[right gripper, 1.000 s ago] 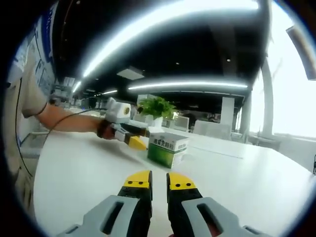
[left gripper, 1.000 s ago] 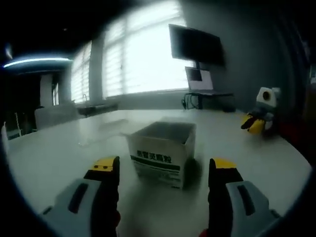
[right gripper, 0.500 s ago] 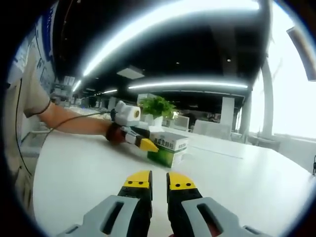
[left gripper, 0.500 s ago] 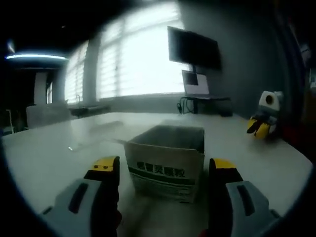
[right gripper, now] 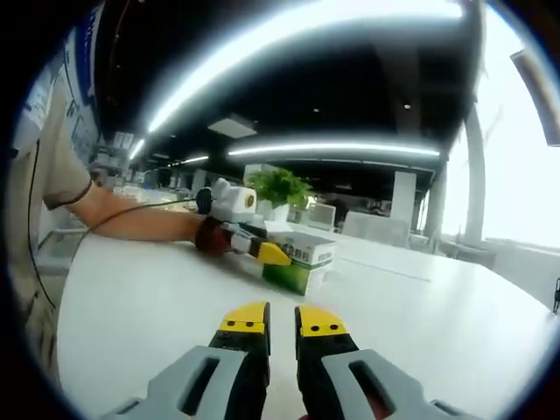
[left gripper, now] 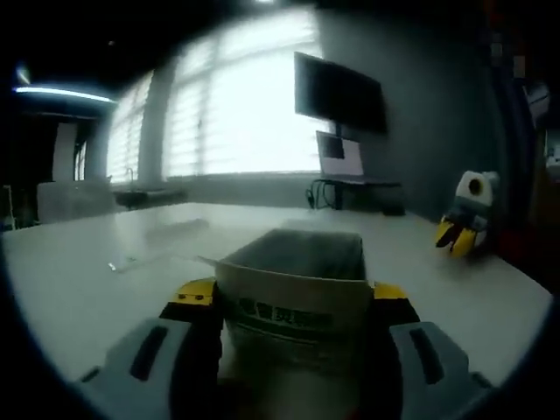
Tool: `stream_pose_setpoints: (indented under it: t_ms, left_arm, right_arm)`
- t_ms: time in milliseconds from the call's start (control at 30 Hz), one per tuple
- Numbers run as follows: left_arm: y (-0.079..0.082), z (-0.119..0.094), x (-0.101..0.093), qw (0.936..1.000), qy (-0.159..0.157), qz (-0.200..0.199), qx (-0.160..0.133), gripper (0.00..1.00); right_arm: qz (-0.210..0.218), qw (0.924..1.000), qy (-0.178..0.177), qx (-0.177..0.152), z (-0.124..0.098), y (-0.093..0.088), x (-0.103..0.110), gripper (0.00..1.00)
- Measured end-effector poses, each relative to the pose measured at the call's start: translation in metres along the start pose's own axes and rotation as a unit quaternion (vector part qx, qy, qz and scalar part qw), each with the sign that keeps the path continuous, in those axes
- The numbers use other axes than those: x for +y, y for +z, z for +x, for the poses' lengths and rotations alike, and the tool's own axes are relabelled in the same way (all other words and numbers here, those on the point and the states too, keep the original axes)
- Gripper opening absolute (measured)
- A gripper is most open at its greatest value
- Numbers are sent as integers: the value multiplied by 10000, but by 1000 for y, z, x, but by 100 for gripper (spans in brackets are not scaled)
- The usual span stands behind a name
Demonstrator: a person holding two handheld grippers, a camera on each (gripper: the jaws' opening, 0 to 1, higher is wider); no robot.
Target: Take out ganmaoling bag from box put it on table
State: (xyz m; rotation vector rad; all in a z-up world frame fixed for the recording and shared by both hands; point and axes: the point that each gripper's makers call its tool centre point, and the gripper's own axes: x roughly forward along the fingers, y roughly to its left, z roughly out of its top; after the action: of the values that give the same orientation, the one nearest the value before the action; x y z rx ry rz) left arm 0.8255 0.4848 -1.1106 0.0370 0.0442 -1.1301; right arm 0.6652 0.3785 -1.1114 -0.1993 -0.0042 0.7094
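Observation:
A small cardboard box (left gripper: 293,293) with green print stands on the white table (left gripper: 105,280), its top flaps open. Its inside is dark, and any bag in it is hidden. My left gripper (left gripper: 295,302) is open, with one jaw on each side of the box; I cannot tell whether they touch it. In the right gripper view the same box (right gripper: 302,261) is green and white, and the left gripper (right gripper: 254,241), held by a person's hand, reaches it from the left. My right gripper (right gripper: 283,319) hovers low over the table, shut and empty, well short of the box. It also appears as the right gripper (left gripper: 462,226) at the far right.
A person's arm (right gripper: 131,223) stretches over the table (right gripper: 411,315) from the left. A potted plant (right gripper: 278,188) and chairs stand beyond the box. Past the table's far edge are a wall screen (left gripper: 339,92), a laptop on a stand (left gripper: 341,162) and bright windows.
My left gripper has moved forward until the box stands between its open jaws. The right gripper has stayed still and shut.

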Motion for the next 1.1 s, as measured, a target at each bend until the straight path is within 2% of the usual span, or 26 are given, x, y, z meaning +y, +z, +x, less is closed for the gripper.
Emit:
stream_pose_setpoints:
  t_ms: [667,1100]
  left_arm:
    - [-1,-1,1,10000,64,-11,5,51]
    - [0,-4,-5,9999,69,13,74,50]
  right_arm:
    - [-16,10000,17,13,0,-1,1,7]
    - [-48,10000,67,33,1,-2,3,6]
